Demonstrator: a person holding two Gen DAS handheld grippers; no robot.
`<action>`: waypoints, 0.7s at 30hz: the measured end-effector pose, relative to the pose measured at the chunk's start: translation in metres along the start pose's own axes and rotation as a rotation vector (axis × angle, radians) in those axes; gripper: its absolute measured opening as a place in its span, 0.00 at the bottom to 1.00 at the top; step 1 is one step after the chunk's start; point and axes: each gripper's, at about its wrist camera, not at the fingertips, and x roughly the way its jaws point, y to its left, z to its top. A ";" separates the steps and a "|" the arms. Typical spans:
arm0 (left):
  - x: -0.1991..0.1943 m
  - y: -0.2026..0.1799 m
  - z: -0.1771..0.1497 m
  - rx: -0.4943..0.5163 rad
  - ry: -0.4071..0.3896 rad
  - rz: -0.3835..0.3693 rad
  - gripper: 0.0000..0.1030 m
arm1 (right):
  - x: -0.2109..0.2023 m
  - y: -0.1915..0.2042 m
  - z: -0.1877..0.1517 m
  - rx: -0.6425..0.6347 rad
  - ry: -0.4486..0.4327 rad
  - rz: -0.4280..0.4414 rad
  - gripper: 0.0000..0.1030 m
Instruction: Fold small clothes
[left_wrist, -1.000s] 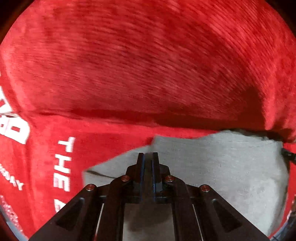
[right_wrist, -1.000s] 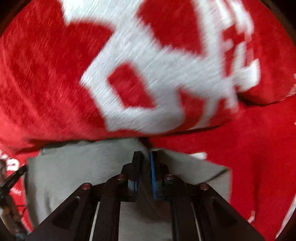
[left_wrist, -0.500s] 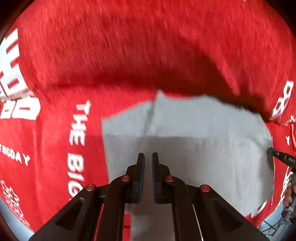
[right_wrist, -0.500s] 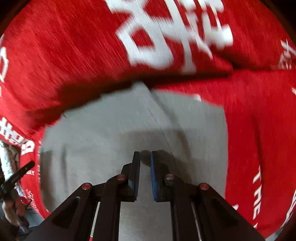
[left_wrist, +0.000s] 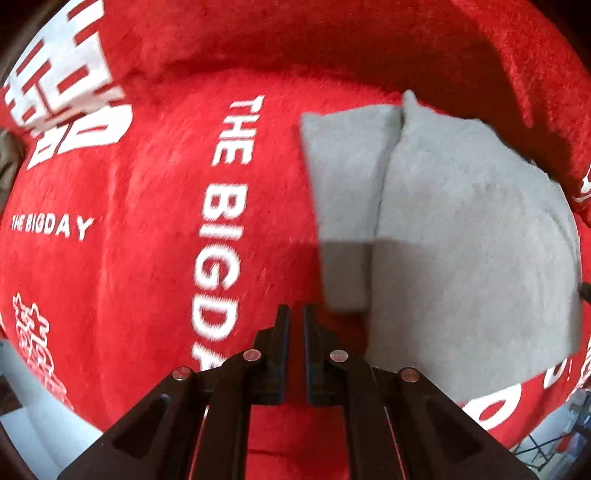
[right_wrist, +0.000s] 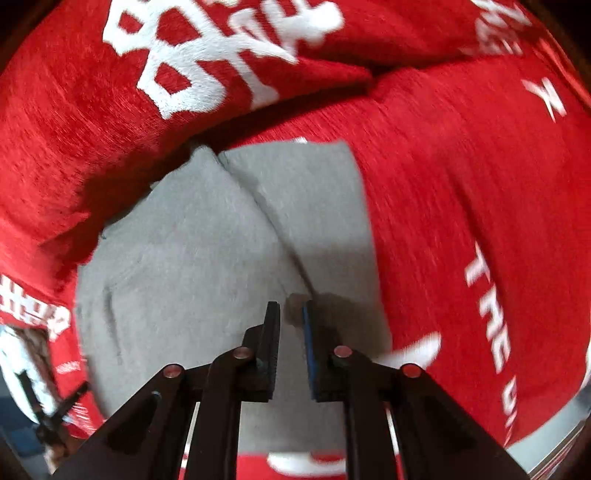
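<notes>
A grey folded garment (left_wrist: 461, 240) lies flat on a red cloth (left_wrist: 147, 258) printed with white letters. My left gripper (left_wrist: 293, 310) hangs over the red cloth just left of the garment's near corner, shut, with nothing between its fingers. In the right wrist view the same grey garment (right_wrist: 192, 266) fills the middle, with a seam running down it. My right gripper (right_wrist: 291, 306) is above the garment's near right part. Its jaws are opening and nothing is gripped between the pads.
A raised fold of the red cloth (left_wrist: 369, 44) rises behind the garment, and it also shows in the right wrist view (right_wrist: 74, 110). Pale floor (left_wrist: 26, 413) shows past the cloth's lower left edge. A thin dark object (right_wrist: 55, 410) stands at the bottom left.
Both cameras have drawn back from the red fold, so more of the grey garment shows. The left gripper has slid left, off the garment onto the red cloth. The right jaws have spread a little.
</notes>
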 end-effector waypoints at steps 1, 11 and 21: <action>0.000 0.001 -0.004 -0.003 0.005 0.001 0.07 | -0.004 -0.005 -0.007 0.026 0.011 0.025 0.28; -0.007 -0.021 -0.020 -0.014 0.029 -0.074 0.08 | -0.004 -0.039 -0.081 0.368 0.087 0.198 0.56; -0.021 -0.037 -0.029 -0.001 0.021 -0.108 0.08 | -0.003 -0.055 -0.074 0.422 0.045 0.160 0.10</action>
